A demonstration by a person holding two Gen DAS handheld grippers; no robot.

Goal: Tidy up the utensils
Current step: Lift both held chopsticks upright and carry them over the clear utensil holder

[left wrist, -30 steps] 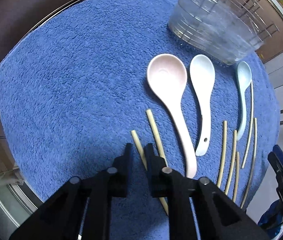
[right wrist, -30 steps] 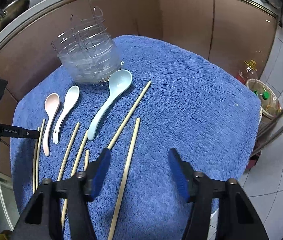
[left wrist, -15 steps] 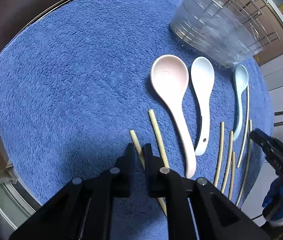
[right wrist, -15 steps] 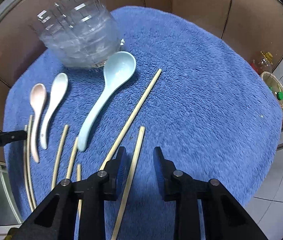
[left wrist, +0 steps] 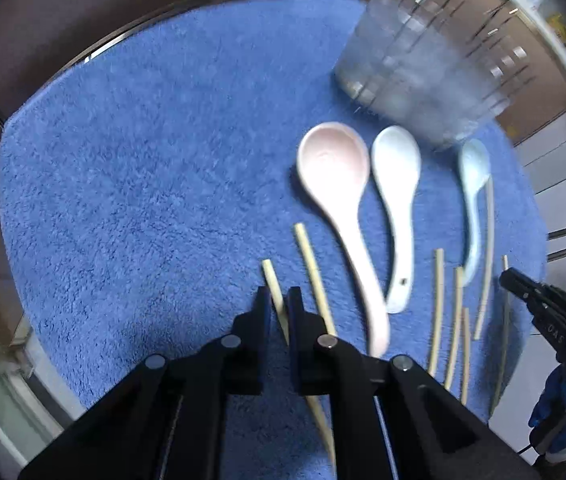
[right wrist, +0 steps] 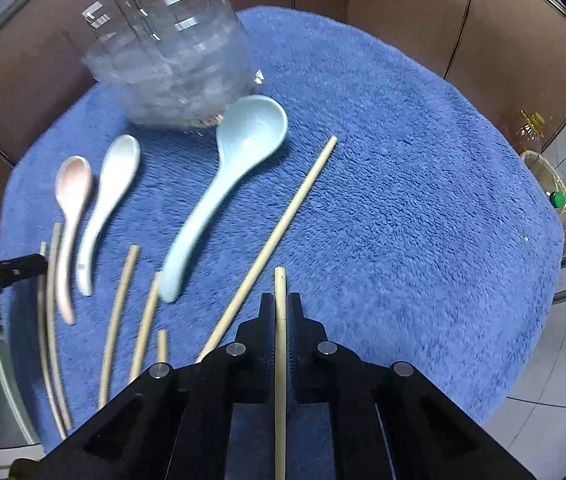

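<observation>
While the fluffy blue towel (left wrist: 131, 184) lay spread across the round tabletop, the left gripper (left wrist: 279, 300) stood at its near-left part with its black jaws pinched on a pale wooden chopstick (left wrist: 273, 280), whose blunt end poked out just beyond the fingertips. Just right of it lay a second pale chopstick (left wrist: 312, 264), then a pink ceramic spoon (left wrist: 333, 160) and a white ceramic spoon (left wrist: 397, 160), side by side with bowls pointing away. Beyond them stood a clear plastic utensil holder with a wire rack (left wrist: 419, 80), blurred in the left view. Right of the white spoon lay three more loose chopsticks (left wrist: 438, 304) and a pale blue ceramic spoon (right wrist: 251, 128), its bowl just beside the holder's base. Next came one long chopstick lying slantwise (right wrist: 295, 208). Farthest right, the right gripper (right wrist: 280, 304) had just been closing and now clamped another pale chopstick (right wrist: 279, 280) that ran straight between its pads.
</observation>
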